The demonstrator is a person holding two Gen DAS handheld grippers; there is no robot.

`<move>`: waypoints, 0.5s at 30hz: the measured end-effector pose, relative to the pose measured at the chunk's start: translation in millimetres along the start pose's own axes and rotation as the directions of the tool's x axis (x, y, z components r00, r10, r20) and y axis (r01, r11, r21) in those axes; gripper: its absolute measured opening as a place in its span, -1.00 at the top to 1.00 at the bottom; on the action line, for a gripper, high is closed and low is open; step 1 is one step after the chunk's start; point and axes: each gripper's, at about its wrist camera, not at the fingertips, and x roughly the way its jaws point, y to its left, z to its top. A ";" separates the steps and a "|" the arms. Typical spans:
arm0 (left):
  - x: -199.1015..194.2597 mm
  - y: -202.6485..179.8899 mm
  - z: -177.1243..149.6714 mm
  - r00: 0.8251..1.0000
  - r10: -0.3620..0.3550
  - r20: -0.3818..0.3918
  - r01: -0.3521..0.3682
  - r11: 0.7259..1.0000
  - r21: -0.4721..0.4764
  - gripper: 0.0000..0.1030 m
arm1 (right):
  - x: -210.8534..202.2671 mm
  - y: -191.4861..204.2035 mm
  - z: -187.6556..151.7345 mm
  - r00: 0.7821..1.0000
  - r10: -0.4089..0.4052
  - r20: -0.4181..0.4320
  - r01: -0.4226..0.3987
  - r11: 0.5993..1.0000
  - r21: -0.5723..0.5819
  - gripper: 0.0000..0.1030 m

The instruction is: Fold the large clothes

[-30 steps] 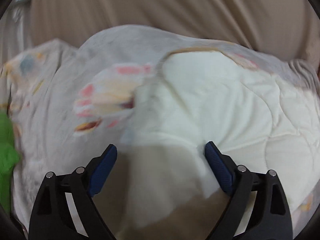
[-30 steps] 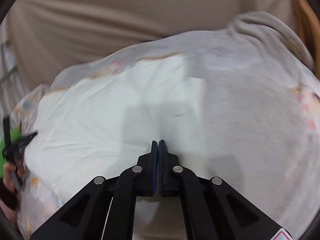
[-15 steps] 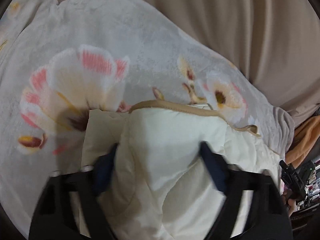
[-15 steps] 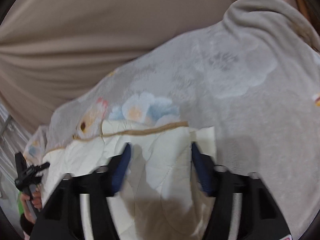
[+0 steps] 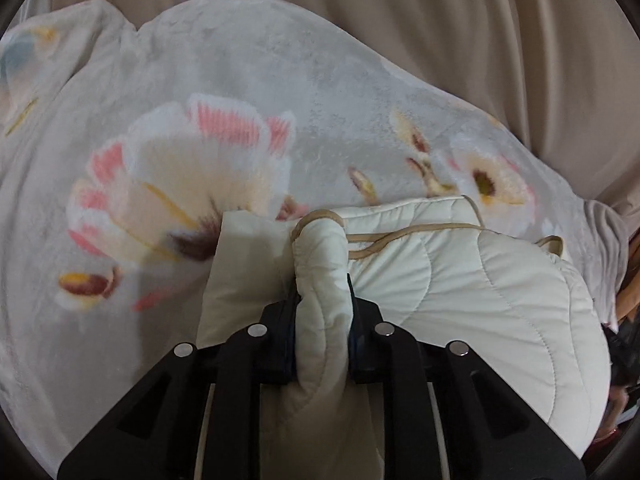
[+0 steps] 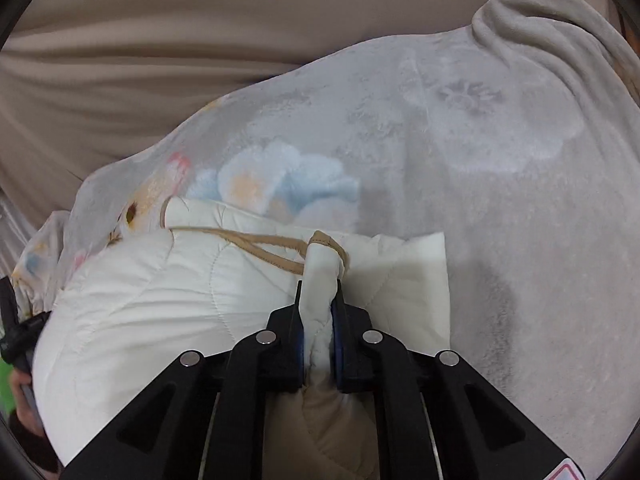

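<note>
A cream quilted garment (image 5: 480, 300) with tan piping lies bunched on a grey flowered fleece blanket (image 5: 240, 80). In the left wrist view my left gripper (image 5: 322, 292) is closing, and its pads squeeze a rolled corner of the garment near the piping. In the right wrist view the garment (image 6: 160, 300) spreads to the left, and my right gripper (image 6: 319, 292) is closing with its pads pinching a narrow fold at the other corner. A flat cream layer (image 6: 420, 280) sticks out under that fold. The lower part of each fold is hidden by the jaws.
The flowered blanket (image 6: 480, 160) rests on wrinkled beige fabric (image 6: 160, 40) that fills the back of both views. A hand with the other gripper (image 6: 16, 332) shows at the left edge of the right wrist view. Something orange (image 5: 632, 280) sits at the right edge.
Both grippers moved forward to the piped edge of the cream garment and closed from wide apart onto folds of it. The right gripper was shut and empty a second ago, then opened.
</note>
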 end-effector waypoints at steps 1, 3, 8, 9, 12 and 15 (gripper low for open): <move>-0.4 -1.9 0.7 1.000 0.009 0.004 -0.009 1.000 0.005 0.60 | -1.2 0.8 2.5 1.000 -0.017 -0.008 0.017 1.000 -0.003 0.80; -8.3 -4.3 2.1 1.000 0.023 0.021 -0.023 1.000 0.010 0.55 | -12.1 5.5 5.7 0.997 -0.072 -0.001 0.072 0.997 -0.021 0.63; -87.3 -18.0 1.8 0.980 0.005 0.198 -0.016 0.998 0.055 0.18 | -96.2 41.7 0.7 0.961 -0.094 0.259 0.116 0.991 -0.071 0.42; -104.9 -29.6 -0.4 0.971 -0.019 0.238 -0.001 0.996 0.084 0.11 | -106.5 57.5 -2.9 0.962 -0.042 0.270 0.073 0.992 -0.105 0.42; -132.2 -81.2 -11.4 0.954 -0.125 0.271 0.062 0.972 0.227 0.03 | -108.8 117.0 -20.5 0.971 0.135 0.199 -0.084 0.966 -0.244 0.42; -123.0 -126.0 -33.9 0.956 -0.186 0.227 0.097 0.931 0.352 -0.10 | -76.2 185.8 -55.9 0.959 0.283 0.022 -0.254 0.892 -0.375 0.48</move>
